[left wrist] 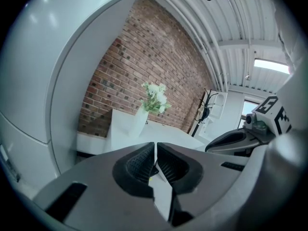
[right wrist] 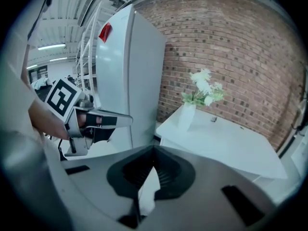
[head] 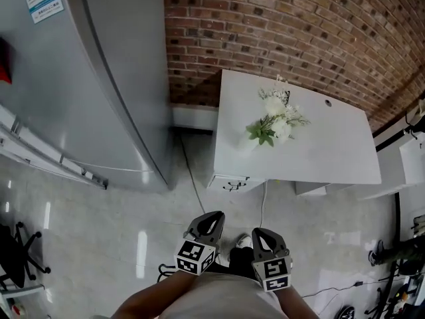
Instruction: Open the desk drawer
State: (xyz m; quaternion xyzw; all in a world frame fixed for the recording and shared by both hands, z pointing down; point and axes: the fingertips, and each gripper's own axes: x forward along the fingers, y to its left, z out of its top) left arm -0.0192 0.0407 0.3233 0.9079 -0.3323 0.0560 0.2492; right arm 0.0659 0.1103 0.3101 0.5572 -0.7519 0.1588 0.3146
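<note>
Two grippers: left gripper and right gripper side by side at the bottom of the head view, close to the person's body, well apart from the desk.
Left jaws: pressed together, nothing between them.
Right jaws: closed, empty.
Drawer: under the desk's near left corner, front flush, dark handle showing, not opened.
Desk top: white flowers in a vase.
Surroundings: grey refrigerator left of the desk, brick wall behind.
</note>
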